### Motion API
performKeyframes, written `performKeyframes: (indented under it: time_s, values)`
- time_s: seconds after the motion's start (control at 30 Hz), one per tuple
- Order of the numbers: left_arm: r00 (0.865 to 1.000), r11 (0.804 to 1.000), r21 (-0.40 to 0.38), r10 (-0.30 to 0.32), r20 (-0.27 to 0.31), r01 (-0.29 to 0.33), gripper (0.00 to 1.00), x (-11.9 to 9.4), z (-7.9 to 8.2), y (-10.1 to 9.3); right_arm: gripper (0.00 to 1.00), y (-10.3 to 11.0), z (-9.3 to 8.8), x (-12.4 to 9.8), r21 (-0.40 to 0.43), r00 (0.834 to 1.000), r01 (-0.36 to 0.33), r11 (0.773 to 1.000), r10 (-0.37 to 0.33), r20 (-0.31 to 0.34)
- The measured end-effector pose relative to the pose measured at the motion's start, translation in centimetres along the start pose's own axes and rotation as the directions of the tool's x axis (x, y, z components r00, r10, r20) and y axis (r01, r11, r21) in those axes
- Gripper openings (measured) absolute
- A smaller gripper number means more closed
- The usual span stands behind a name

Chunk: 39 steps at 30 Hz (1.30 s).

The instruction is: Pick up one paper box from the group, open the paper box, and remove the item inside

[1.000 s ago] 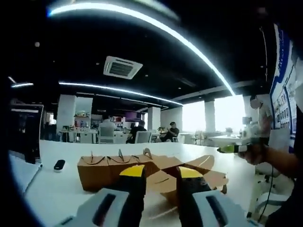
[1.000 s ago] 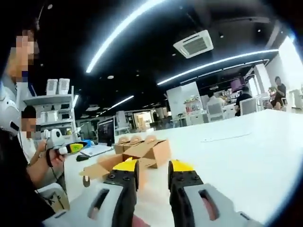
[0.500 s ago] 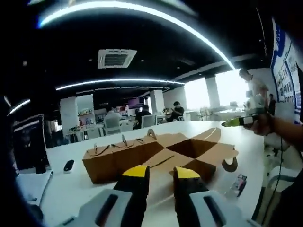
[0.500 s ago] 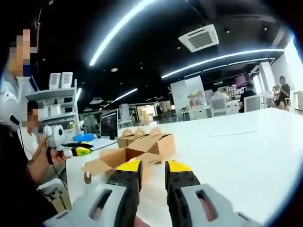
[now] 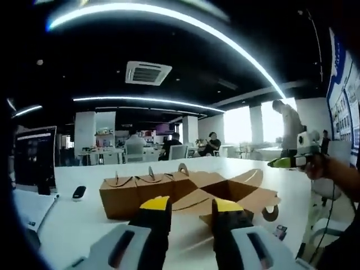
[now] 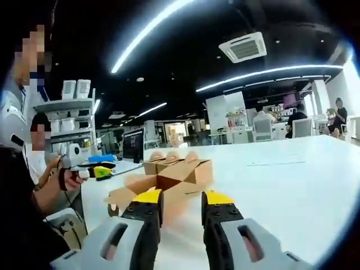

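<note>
While approaching: both grippers are facing the paper boxes point(image 5: 169, 191) on the table point(image 6: 292, 185).
Jaws: left gripper point(image 5: 190, 207) and right gripper point(image 6: 183, 199) are standing apart, empty.
Next: choosing one closed box.

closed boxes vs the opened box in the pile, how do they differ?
1. The closed boxes stand as upright cubes with tops shut; the opened box lies spread, its flaps splayed outward.
2. The closed boxes show curved handle tabs on top; the opened box shows a dark hollow inside.
3. In the left gripper view the closed boxes sit left, the opened box right.

Both are brown cardboard on the white table.
</note>
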State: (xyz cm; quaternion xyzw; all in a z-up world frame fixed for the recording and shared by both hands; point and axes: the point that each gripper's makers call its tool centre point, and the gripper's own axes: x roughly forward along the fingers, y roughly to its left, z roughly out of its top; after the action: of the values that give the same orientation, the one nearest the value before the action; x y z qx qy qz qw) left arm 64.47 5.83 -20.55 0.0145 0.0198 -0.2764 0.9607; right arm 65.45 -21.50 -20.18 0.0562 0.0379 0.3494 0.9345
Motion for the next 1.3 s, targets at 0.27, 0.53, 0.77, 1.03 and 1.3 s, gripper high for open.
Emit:
performKeyframes:
  time_s: [0.27,0.53,0.77,1.03,1.3]
  values:
    - [0.999,0.997,-0.060,-0.042,-0.016,0.041,0.29,0.2,-1.1,-1.2,0.27,-0.8,-0.6,0.2,0.035,1.000,0.018,0.999,-0.018,0.001]
    - [1.000,0.997,-0.077,-0.013,-0.007,0.012,0.29,0.2,-1.2,-0.6,0.27,0.1,-1.2,0.7,-0.023,0.998,-0.008,1.000,0.007,-0.056]
    - [1.000,0.994,-0.110,-0.005,-0.022,0.003,0.30,0.3,-1.9,-0.7,0.26,-0.4,-1.4,0.4,-0.044,0.998,0.009,0.999,-0.012,-0.067]
    - [1.000,0.994,-0.111,-0.006,-0.007,0.005,0.29,-0.6,-1.7,-0.4,0.27,-0.2,-1.0,0.4,0.007,0.999,-0.008,1.000,0.009,-0.047]
    - [1.000,0.994,-0.105,-0.027,-0.009,0.026,0.29,-0.5,-1.7,-0.8,0.27,-1.2,-1.4,0.5,-0.033,0.994,0.056,0.998,-0.059,-0.096]
